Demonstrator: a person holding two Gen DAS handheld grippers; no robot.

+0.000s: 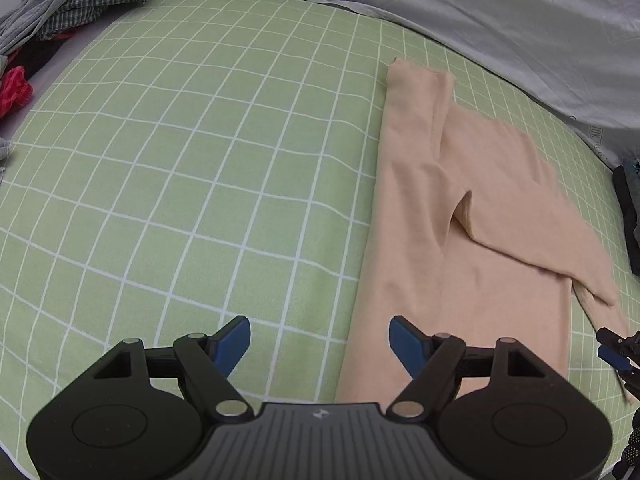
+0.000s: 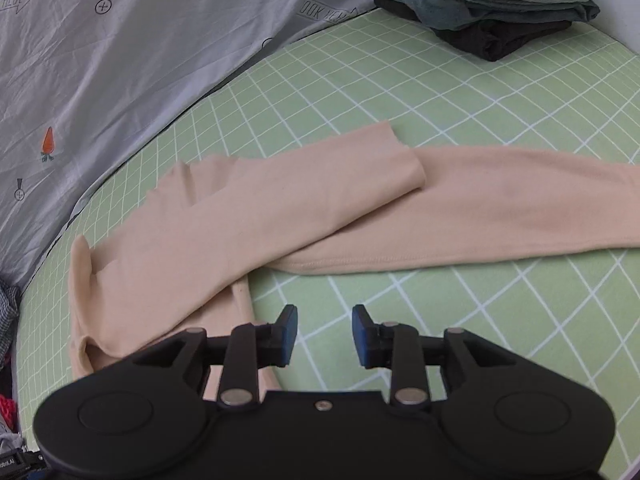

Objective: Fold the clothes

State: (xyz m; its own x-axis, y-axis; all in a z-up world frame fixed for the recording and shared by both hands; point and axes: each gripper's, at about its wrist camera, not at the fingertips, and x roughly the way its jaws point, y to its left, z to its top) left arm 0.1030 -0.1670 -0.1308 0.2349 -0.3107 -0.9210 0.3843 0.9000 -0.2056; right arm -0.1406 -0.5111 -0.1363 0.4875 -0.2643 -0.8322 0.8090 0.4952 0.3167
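Left wrist: peach garment [image 1: 460, 240] half-folded; left gripper [image 1: 320, 340] open, empty

Peach garment [image 2: 360, 208] runs off the right edge in the right wrist view, so its far end goes unseen, and its near part slips behind the right gripper [image 2: 324, 336]. Folded stack [image 2: 488, 12] at the bed's far right corner is clipped by the top edge. Unfolded heap [image 1: 80, 4], far left corner, is cropped too.
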